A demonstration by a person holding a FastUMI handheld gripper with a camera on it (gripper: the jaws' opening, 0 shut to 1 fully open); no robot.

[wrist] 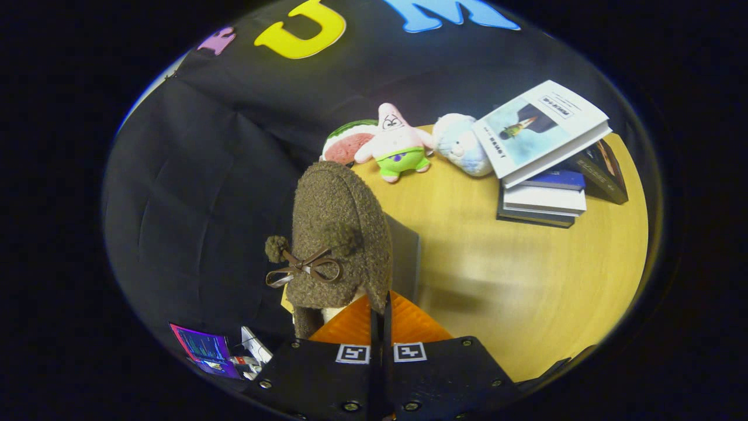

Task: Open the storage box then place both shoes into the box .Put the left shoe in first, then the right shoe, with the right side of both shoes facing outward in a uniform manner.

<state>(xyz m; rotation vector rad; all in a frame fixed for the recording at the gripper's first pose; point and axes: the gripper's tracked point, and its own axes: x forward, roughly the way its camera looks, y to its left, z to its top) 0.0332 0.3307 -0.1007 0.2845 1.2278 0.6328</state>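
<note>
A brown fuzzy shoe (336, 234) with a small bow and pompoms is lifted off the table, toe pointing away from me. My gripper (380, 313) is shut on the rim of its opening, both fingers pressed together on the thin edge. Right behind the shoe, a grey panel (406, 257) stands on the wooden table (514, 280); it looks like part of the storage box, mostly hidden by the shoe. I cannot tell whether the box is open.
At the table's far edge sit a watermelon plush (347, 143), a pink star plush (397, 146) and a pale blue plush (461, 143). A stack of books (543, 169) lies beyond the fingers to the right. A lit screen (204, 348) is down left.
</note>
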